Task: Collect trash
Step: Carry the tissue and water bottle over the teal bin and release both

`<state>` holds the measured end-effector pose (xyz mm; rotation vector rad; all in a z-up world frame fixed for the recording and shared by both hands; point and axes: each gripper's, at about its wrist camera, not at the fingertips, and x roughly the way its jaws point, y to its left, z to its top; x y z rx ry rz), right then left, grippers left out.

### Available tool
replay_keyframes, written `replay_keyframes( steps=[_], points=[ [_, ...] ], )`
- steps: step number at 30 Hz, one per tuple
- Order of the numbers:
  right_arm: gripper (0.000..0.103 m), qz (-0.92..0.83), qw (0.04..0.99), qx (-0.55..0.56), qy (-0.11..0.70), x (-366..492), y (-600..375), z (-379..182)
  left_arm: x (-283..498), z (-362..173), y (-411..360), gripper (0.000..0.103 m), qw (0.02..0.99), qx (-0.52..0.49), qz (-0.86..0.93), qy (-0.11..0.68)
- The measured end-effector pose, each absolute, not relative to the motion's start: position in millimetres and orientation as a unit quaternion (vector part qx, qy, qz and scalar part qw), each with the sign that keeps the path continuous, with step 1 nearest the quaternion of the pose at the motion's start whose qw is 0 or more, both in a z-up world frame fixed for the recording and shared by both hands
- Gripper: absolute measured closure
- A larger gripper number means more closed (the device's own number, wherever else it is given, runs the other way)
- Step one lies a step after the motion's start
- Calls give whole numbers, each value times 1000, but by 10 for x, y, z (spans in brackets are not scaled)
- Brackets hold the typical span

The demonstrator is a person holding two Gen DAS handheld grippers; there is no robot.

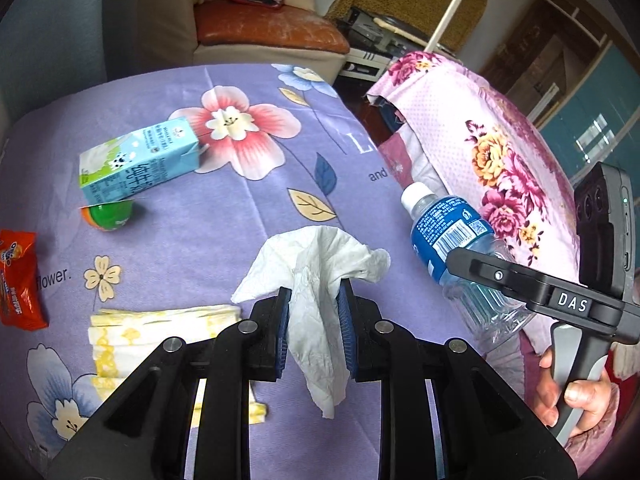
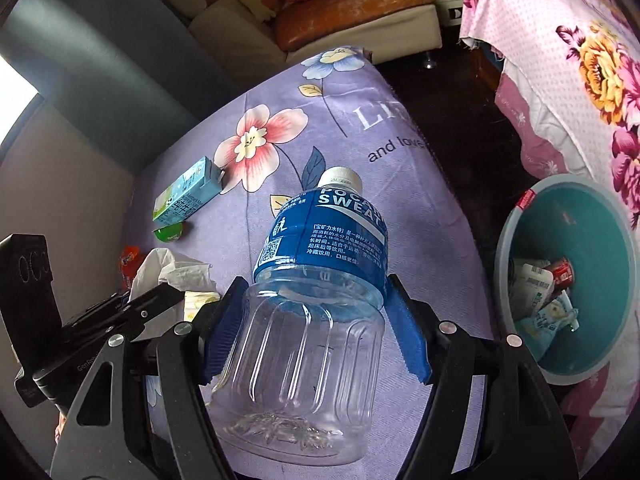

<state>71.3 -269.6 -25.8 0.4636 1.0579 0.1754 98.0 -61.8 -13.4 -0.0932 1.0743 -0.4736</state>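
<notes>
At the far left of the flowered purple cloth (image 1: pixel 248 208) lay a red snack wrapper (image 1: pixel 18 280), with a blue milk carton (image 1: pixel 140 158) on its side just above it and a small green cup (image 1: pixel 110 216) touching the carton's lower edge; a folded yellow-patterned tissue pack (image 1: pixel 160 324) sat nearer the camera. All four were still to be collected. At the middle, the left gripper (image 1: pixel 314 332) had its blue pads pinched on a crumpled white tissue (image 1: pixel 316 276), which hung loose above and below the jaws and looked lifted off the cloth. To the right, the right gripper (image 2: pixel 316 332) was clamped on the clear lower body of a blue-labelled plastic bottle (image 2: pixel 320 280), cap pointing away and the bottle seemingly empty. Furthest right, below the table edge, stood the teal bin (image 2: pixel 516 240), already holding some wrappers. To do this step well, each load probably should be carried fully over the bin's rim before the jaws part. The bottle, being closer, would best go first, held low so it would not bounce out; the tissue might cling to the pads, so a wide opening would help.
</notes>
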Motion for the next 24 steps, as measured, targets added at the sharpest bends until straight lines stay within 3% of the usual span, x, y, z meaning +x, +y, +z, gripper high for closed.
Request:
replay_keyframes(
  steps=[24],
  points=[
    [37,-43,827,336,448,-273,-4523,-603,686,-339,-2662,80,786,82,-313,526]
  ],
)
